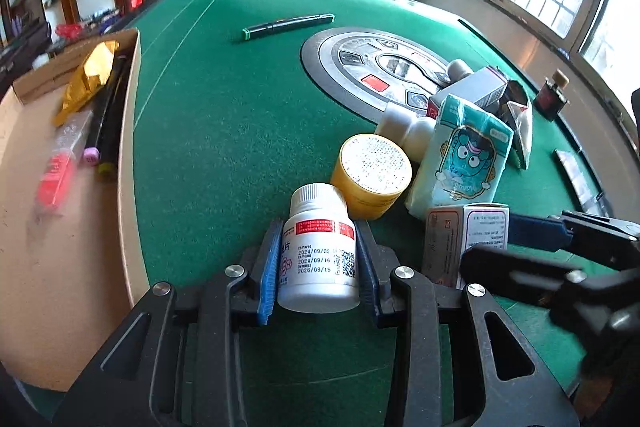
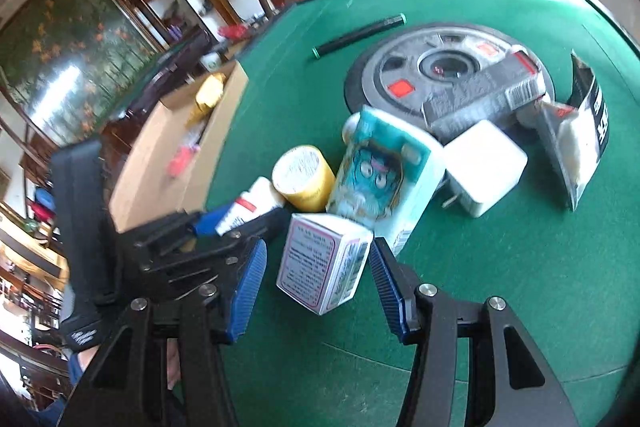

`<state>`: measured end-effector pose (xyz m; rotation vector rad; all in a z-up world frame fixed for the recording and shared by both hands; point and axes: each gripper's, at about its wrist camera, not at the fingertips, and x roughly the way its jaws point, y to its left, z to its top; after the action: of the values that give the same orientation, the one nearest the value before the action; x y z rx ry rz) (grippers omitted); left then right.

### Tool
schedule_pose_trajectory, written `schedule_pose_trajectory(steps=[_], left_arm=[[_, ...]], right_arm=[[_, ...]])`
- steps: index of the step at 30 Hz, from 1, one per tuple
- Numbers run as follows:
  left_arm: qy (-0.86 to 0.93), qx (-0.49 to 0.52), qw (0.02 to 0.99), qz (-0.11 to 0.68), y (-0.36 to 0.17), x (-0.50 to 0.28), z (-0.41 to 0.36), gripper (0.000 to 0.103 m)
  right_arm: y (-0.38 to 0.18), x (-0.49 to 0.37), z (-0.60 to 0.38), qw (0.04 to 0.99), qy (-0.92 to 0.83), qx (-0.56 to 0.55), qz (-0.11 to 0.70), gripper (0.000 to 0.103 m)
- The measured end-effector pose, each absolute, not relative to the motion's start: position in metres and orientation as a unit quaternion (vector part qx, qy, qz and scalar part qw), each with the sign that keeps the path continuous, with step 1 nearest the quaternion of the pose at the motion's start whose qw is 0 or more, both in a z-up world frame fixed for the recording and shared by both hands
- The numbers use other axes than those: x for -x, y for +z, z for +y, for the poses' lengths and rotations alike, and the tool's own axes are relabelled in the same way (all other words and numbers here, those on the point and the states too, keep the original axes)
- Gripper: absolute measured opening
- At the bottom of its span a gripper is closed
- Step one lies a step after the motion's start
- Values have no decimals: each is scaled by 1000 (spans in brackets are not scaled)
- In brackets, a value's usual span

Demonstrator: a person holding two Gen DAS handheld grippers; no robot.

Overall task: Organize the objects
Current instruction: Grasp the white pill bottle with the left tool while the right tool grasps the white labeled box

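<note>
My left gripper (image 1: 318,267) is shut on a white pill bottle (image 1: 320,251) with a red label, held just over the green felt table (image 1: 224,131). My right gripper (image 2: 318,283) is open, its blue pads either side of a small white medicine box (image 2: 324,261) without touching it. That box also shows in the left wrist view (image 1: 466,243). Behind lie a yellow round jar (image 1: 370,175), a teal tissue pack (image 1: 460,159), a white charger (image 2: 484,167) and a grey carton (image 2: 484,95).
A cardboard box (image 1: 60,211) at the left table edge holds a gold packet (image 1: 90,75), markers and a red item. A green-capped marker (image 1: 288,26) lies far on the felt. A round control panel (image 1: 360,67) sits mid-table. A dark small bottle (image 1: 552,95) stands far right.
</note>
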<state>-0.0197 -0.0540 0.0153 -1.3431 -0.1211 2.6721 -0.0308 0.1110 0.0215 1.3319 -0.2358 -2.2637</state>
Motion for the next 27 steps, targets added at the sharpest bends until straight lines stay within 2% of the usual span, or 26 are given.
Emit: schedule_pose_trajectory(steps=[7,13,24,26,27], left_arm=[[893,443,69,-37,14,20,-55,34],[896,439,64,-23,13,19,-51,34],[898,437,57,-6,13,20,-47,34],[898,437,56,-3,12,20,-46,34],[898,437,56,-2,12,20,-46,34]], right_arm=[[12,38,106,223,-845,-480,-72,54],[11,38,111,242,-839,-484,-66,53],[14,27,103,204,-858,-468,45,53],[13,25,101,204,-862,-460,61,49],[14,22,100,209,-864,-452,68,43]])
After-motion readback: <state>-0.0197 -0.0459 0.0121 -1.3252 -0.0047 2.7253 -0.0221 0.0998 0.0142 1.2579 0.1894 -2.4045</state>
